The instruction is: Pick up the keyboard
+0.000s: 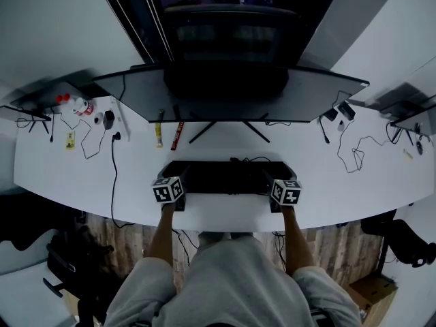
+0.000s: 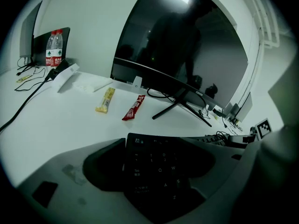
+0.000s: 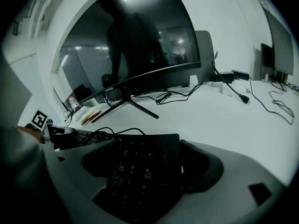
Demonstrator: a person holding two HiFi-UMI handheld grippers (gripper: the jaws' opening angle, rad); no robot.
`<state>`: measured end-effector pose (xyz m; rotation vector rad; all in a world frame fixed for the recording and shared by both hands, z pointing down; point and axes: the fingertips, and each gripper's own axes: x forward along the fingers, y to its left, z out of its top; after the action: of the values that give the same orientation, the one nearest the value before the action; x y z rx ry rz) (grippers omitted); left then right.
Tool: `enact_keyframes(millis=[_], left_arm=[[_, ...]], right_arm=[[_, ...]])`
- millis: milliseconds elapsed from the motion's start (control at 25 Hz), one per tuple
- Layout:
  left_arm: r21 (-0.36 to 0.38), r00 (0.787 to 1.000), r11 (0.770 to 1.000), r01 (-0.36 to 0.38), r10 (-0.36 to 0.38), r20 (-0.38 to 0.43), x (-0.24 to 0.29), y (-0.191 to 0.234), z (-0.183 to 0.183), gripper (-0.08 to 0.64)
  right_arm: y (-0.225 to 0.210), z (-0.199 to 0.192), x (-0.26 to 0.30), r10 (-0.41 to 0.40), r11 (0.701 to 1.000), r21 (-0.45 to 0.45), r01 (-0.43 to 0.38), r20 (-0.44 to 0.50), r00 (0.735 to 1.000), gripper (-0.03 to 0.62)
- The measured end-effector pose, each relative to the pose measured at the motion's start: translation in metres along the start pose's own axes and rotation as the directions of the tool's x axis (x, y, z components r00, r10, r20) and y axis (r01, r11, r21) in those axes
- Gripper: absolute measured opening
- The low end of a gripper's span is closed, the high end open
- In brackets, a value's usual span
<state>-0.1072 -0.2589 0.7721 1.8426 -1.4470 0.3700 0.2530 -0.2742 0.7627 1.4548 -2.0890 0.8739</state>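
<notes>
Left tool [image 2: 154,171] and right tool [image 3: 145,171] each grip one end of the flat black keyboard [image 1: 228,177], which lies on the white desk [image 1: 381,182]. Next, I think, lift both ends together and level.

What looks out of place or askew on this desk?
Nothing is damaged or spilled. Only a yellow packet and a red packet lie loose, slightly askew, on the desk beside the monitor stand.

Hand-held gripper [image 2: 150,183] clamping keyboard [image 2: 156,158] end, yellow packet [image 2: 105,100], red packet [image 2: 134,107], white desk [image 2: 56,125], monitor [image 2: 187,55] behind
</notes>
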Motion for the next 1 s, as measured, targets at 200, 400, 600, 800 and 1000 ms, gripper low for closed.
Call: enact_keyframes(millis=[200,400,600,800,1000], left_arm=[[0.001,1.0,1.0,0.01,-0.01,0.015,-0.004,-0.003,0.005,0.307],[0.013,0.999,1.0,0.011,-0.012,0.045,-0.011,-0.008,0.015,0.307],[0.03,0.995,0.999,0.022,-0.024,0.093,-0.021,-0.016,0.035,0.307],[0.056,0.986,0.998,0.031,-0.04,0.16,-0.037,-0.026,0.061,0.307],[0.077,0.969,0.996,0.042,-0.059,0.238,-0.055,-0.038,0.092,0.307]], right_arm=[[0.002,0.006,-0.008,-0.009,1.0,-0.008,0.01,0.016,1.0,0.399],[0.004,0.017,-0.015,-0.009,1.0,-0.017,0.009,0.046,0.999,0.399],[0.008,0.036,-0.026,-0.007,0.999,-0.033,0.01,0.095,0.995,0.399],[0.016,0.063,-0.043,0.0,0.998,-0.058,0.01,0.164,0.986,0.399],[0.025,0.096,-0.063,0.01,0.995,-0.098,0.014,0.244,0.97,0.399]])
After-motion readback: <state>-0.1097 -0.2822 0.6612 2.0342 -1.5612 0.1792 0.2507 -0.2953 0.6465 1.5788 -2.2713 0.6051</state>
